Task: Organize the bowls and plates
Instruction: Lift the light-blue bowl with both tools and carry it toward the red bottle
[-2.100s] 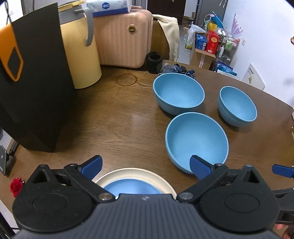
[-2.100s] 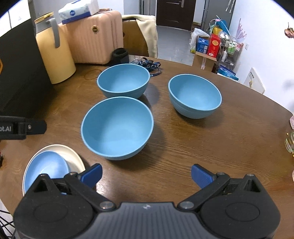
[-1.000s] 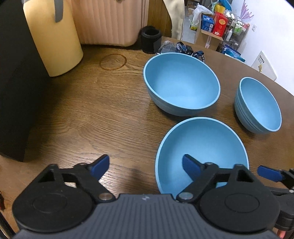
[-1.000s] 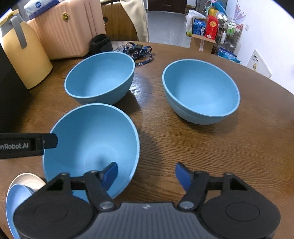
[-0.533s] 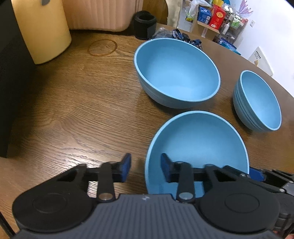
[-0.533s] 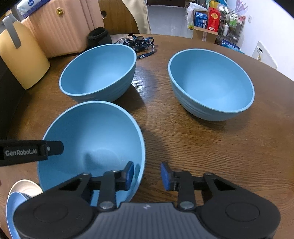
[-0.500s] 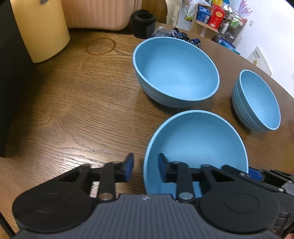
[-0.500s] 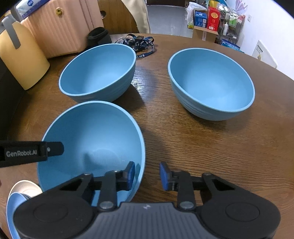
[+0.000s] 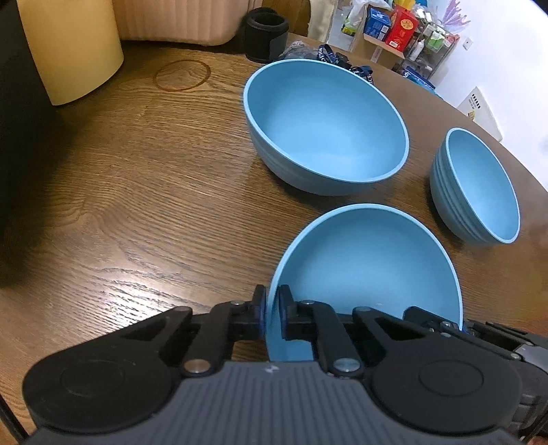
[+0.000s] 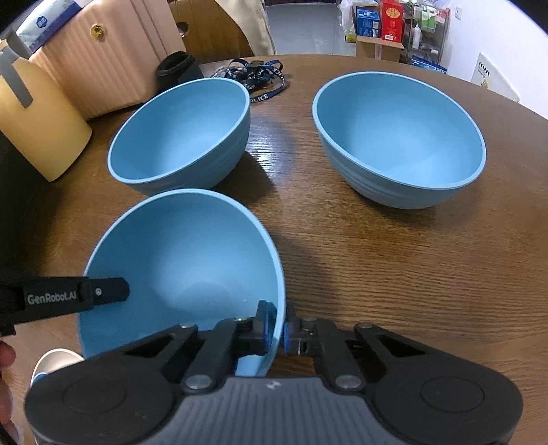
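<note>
Three blue bowls stand on the wooden table point(image 9: 144, 191). The near bowl point(image 9: 370, 260) point(image 10: 185, 260) is held from both sides. My left gripper point(image 9: 270, 308) is closing its jaws on the bowl's left rim, one pad inside and one outside. My right gripper point(image 10: 279, 328) is closing on the right rim the same way. The left gripper's finger point(image 10: 102, 292) shows over the bowl in the right wrist view. A second bowl point(image 9: 325, 126) point(image 10: 181, 137) sits behind it, and a third bowl point(image 9: 479, 185) point(image 10: 397, 137) sits to the right.
A white plate point(image 10: 54, 357) with a blue dish peeks out at the lower left, beside a person's hand point(image 10: 5, 356). A yellow canister point(image 9: 68, 48), a pink suitcase point(image 10: 102, 68), a black cup point(image 9: 267, 30) and a blue lanyard point(image 10: 257, 75) line the table's far side.
Both grippers have gone from wide open to shut on the near bowl's rim, left on its left side and right on its right side. The left one sank closer.
</note>
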Demonstrator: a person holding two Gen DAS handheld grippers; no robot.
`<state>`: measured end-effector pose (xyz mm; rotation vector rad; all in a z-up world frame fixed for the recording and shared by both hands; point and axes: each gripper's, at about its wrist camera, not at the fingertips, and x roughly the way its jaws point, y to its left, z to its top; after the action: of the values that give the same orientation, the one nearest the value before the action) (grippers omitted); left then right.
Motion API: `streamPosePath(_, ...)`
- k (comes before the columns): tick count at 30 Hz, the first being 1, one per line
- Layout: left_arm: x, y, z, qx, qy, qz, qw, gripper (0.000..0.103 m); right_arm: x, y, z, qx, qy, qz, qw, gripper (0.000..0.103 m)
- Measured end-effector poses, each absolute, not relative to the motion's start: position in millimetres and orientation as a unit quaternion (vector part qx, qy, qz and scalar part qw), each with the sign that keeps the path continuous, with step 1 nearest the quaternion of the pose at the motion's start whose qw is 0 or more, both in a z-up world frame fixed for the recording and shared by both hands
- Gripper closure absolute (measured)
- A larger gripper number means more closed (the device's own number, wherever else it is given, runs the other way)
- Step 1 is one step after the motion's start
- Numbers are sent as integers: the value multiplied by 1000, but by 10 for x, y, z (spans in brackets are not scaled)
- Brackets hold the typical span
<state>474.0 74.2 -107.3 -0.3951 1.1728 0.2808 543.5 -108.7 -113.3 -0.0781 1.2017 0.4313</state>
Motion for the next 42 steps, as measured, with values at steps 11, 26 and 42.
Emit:
streamPosePath(11, 4725, 710, -1057, -187, 547, 136, 804, 94, 5402, -1116, -1117, -30, 559, 199, 805, 96)
streamPosePath(26, 4676, 553, -897, -176, 539, 129, 814, 94, 5297, -1268, -952, -25, 541, 195, 818, 96)
streamPosePath(42, 4631, 173, -704, -155, 531, 103, 827, 94, 5143, -1675, -753, -4, 521, 174, 835, 96)
